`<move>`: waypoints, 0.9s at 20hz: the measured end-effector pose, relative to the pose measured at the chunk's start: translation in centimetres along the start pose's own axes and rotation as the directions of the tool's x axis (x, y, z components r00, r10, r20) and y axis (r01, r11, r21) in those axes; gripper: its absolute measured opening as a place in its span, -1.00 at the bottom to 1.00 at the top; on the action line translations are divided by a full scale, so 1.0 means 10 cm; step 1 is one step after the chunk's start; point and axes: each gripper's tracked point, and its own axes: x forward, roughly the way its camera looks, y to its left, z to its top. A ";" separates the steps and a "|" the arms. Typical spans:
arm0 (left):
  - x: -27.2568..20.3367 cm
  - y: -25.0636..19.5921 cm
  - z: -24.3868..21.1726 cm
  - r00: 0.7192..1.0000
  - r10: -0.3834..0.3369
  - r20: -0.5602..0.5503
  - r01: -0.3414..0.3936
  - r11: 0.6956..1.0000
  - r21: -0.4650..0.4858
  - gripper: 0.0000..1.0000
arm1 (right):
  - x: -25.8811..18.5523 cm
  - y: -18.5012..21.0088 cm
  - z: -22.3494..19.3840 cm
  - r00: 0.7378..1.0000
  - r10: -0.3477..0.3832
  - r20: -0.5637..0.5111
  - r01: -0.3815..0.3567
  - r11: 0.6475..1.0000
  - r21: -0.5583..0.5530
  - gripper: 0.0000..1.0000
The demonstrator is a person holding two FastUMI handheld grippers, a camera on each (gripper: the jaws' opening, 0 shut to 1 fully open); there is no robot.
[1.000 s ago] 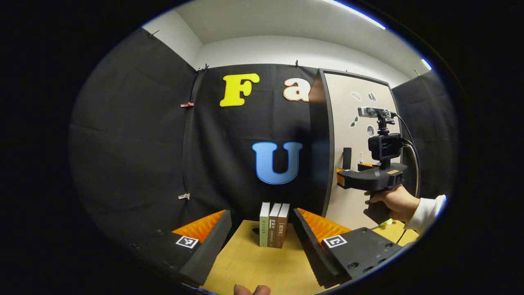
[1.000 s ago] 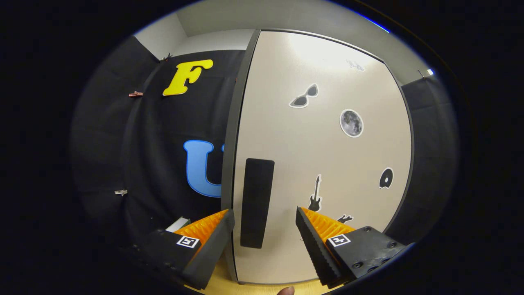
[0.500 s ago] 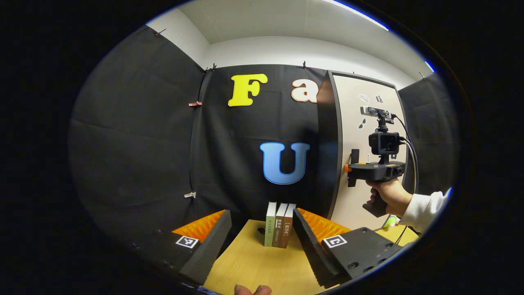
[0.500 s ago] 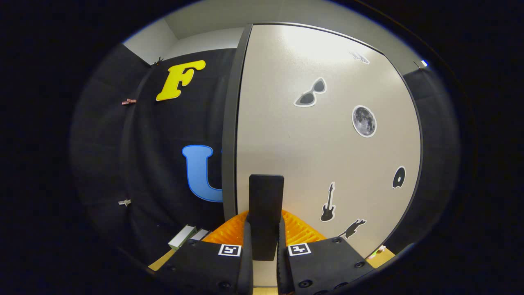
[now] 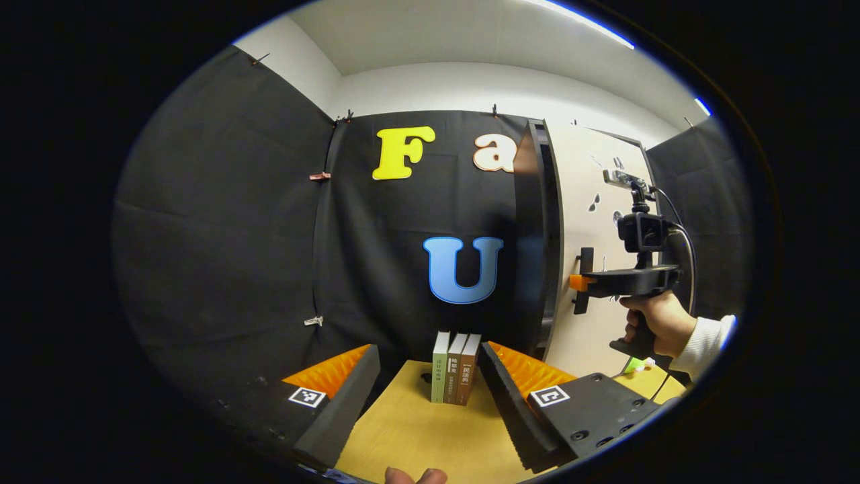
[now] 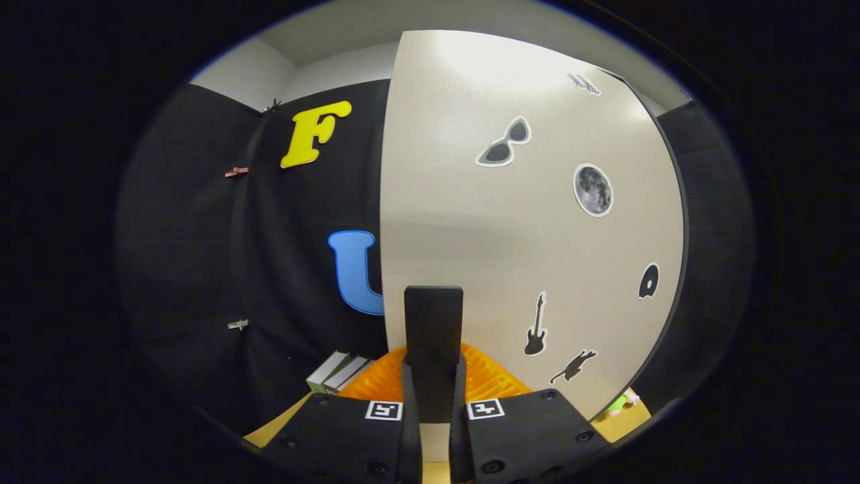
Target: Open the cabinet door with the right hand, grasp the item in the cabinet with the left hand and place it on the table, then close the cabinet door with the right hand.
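In the right gripper view the right gripper is clamped on the door's black handle, both fingers pressing its sides, so the door-opening step is in hand. The left gripper waits with jaws wide above the table. Beyond it stand three books (bystanders, I judge). Farther off, the door stands slightly ajar; the item inside is hidden. Next: swing the door wide along its arc, then reach in left-handed.

Ceiling strip light keeps it bright, glare blows out the door top, fisheye bends edges, all sharp.
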 end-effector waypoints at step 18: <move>-0.15 -0.58 0.14 0.995 -0.089 0.036 0.089 0.996 0.010 0.89 | -1.08 -0.41 0.05 0.998 0.063 -0.004 -0.063 0.998 -0.012 -0.62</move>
